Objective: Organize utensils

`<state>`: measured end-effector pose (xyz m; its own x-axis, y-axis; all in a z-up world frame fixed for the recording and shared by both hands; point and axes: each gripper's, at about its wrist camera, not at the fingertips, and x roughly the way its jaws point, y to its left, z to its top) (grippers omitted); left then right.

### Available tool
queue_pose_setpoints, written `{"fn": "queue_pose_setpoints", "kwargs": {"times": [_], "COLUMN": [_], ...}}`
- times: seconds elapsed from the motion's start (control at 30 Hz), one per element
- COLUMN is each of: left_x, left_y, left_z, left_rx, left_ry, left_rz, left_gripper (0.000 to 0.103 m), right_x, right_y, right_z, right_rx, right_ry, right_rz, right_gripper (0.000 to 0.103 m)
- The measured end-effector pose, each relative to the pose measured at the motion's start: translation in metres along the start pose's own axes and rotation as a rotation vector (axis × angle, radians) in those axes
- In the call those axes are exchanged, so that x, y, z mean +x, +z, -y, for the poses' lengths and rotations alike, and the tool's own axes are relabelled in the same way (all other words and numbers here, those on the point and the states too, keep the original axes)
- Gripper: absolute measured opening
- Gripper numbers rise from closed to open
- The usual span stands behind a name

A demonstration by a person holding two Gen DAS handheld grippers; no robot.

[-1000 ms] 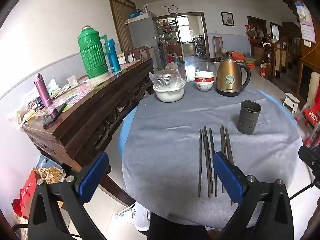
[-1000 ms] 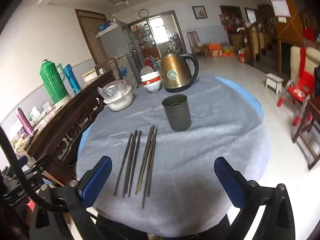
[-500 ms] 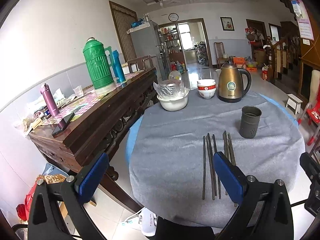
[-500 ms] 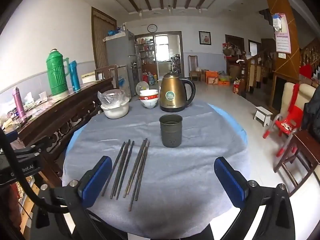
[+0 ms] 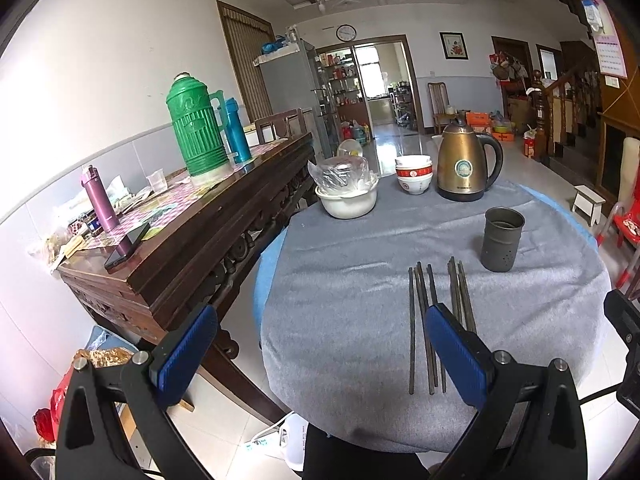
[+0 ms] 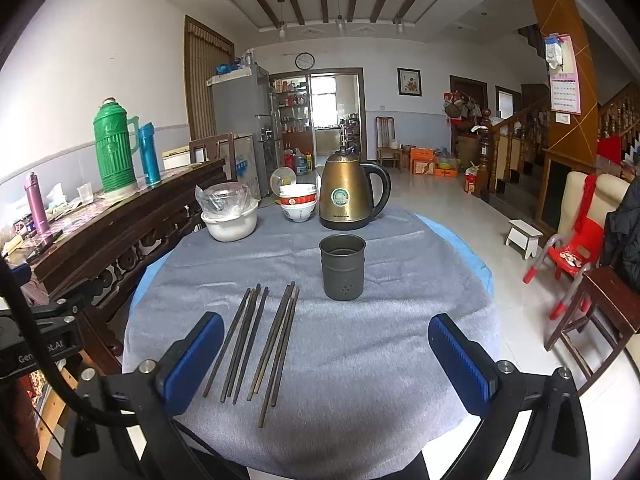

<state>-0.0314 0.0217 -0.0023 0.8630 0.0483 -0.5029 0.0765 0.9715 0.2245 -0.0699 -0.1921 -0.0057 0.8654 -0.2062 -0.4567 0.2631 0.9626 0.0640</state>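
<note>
Both claws, left claw (image 5: pixel 320 354) and right claw (image 6: pixel 326 362), spread wide and empty, now raised and levelled back from the chopsticks (image 6: pixel 256 340) lying loose just before the holder cup (image 6: pixel 343 267) on the tabletop (image 6: pixel 360 380); sorting apparently unstarted.

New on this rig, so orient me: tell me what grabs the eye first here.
The dark chopsticks lie in a loose row on the grey tablecloth, just ahead of both open grippers. Behind them to the right stands an empty perforated metal cup; farther back a bronze kettle, and a green thermos on the sideboard at left.
</note>
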Motion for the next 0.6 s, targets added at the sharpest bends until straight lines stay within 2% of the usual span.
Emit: {"fn": "queue_pose_setpoints", "kwargs": {"times": [0.6], "left_x": [0.002], "left_y": [-0.002], "left_z": [0.013], "left_rx": [0.031], "left_ry": [-0.025], "left_rz": [-0.018], "left_gripper": [0.103], "right_x": [0.000], "right_y": [-0.003], "right_z": [0.006], "right_rx": [0.009], "right_ry": [-0.020], "right_rz": [0.002], "right_gripper": [0.103]}}
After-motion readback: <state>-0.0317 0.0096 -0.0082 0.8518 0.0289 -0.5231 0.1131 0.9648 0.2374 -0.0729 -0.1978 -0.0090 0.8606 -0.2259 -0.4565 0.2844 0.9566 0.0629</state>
